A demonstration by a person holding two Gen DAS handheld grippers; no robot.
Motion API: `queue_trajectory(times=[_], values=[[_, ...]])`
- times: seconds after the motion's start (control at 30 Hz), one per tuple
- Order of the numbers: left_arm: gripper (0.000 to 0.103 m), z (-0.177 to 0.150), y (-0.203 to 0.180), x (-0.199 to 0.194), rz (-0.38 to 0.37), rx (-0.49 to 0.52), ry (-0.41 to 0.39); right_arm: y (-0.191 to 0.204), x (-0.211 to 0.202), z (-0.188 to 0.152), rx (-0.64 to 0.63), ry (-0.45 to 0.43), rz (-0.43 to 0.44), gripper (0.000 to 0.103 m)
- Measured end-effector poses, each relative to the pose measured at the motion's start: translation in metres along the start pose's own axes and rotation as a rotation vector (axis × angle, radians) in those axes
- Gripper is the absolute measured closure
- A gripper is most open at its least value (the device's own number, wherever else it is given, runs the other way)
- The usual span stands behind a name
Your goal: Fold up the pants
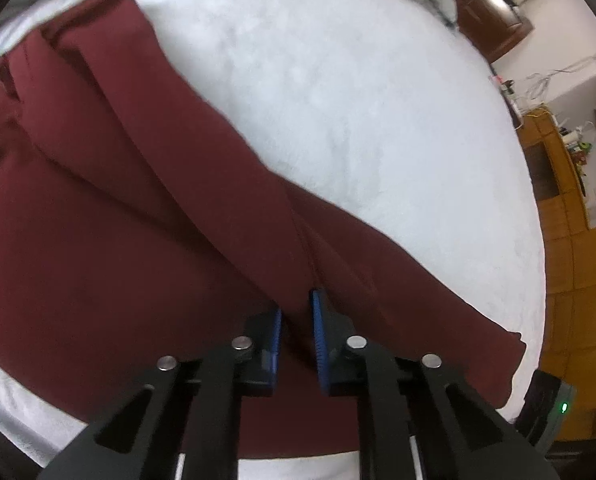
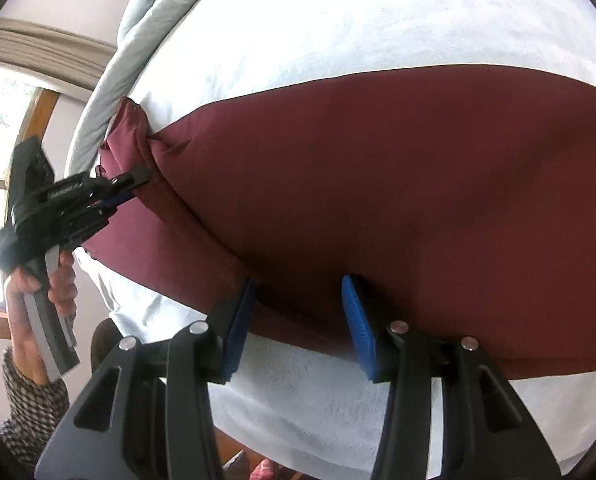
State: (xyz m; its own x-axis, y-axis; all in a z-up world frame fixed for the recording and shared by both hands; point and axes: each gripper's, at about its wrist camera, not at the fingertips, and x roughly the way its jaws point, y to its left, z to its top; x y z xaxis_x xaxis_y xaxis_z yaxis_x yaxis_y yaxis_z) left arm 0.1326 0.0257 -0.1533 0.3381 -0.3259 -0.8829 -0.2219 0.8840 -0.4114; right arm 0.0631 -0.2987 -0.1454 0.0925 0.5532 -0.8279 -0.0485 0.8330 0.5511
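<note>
Maroon pants (image 1: 137, 208) lie on a white bed cover (image 1: 338, 100), one leg over the other. My left gripper (image 1: 296, 308) is shut on a pinch of the pants' fabric near the leg ends, which bunches between its blue pads. In the right wrist view the pants (image 2: 378, 184) stretch across the bed, and the left gripper (image 2: 135, 186) shows at the far left, clamped on the cloth there. My right gripper (image 2: 298, 292) is open, its blue pads either side of the pants' near edge, not closed on it.
A grey rolled duvet (image 2: 153, 8) lies along the bed's far side. Wooden furniture (image 1: 554, 184) and a floor stand to the right of the bed. A window (image 2: 1, 120) and the person's hand (image 2: 37, 300) are at the left.
</note>
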Motion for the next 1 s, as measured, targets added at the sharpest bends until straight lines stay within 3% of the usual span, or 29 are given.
queue_trajectory(times=[0.17,0.27,0.47,0.57,0.63,0.67,0.7,0.8,0.93,0.97,1.0], values=[[0.093,-0.028,0.012,-0.024,-0.021,-0.007,-0.073,-0.002,-0.009,-0.004,0.007,0.008,0.002,0.058],[0.1,-0.05,0.015,-0.043,-0.007,0.008,-0.118,0.002,-0.017,-0.011,-0.012,0.011,-0.009,0.058],[0.103,-0.077,0.041,-0.04,0.03,-0.006,-0.105,0.009,-0.024,-0.022,-0.045,-0.007,-0.038,0.057],[0.102,-0.069,0.04,-0.039,-0.041,-0.032,-0.089,0.032,-0.03,-0.023,-0.144,-0.055,-0.091,0.039],[0.076,-0.055,0.024,-0.04,-0.052,0.002,-0.074,0.041,-0.027,-0.024,-0.194,-0.05,-0.115,0.036],[0.039,-0.05,0.018,-0.04,-0.055,0.003,-0.07,0.039,-0.025,-0.023,-0.2,-0.041,-0.118,0.036],[0.015,-0.043,0.011,-0.04,-0.047,-0.006,-0.081,0.039,-0.021,-0.023,-0.195,-0.031,-0.117,0.036],[0.016,-0.023,-0.006,-0.032,-0.007,0.006,-0.101,0.034,-0.011,-0.021,-0.17,-0.025,-0.114,0.036],[0.016,0.003,-0.015,0.002,0.12,0.034,-0.031,0.027,-0.01,-0.022,-0.156,-0.019,-0.103,0.037],[0.021,0.008,-0.014,0.01,0.143,0.025,-0.014,0.027,-0.009,-0.021,-0.153,-0.02,-0.098,0.037],[0.037,0.011,-0.012,0.015,0.142,0.012,-0.008,0.025,-0.009,-0.02,-0.148,-0.02,-0.093,0.037]])
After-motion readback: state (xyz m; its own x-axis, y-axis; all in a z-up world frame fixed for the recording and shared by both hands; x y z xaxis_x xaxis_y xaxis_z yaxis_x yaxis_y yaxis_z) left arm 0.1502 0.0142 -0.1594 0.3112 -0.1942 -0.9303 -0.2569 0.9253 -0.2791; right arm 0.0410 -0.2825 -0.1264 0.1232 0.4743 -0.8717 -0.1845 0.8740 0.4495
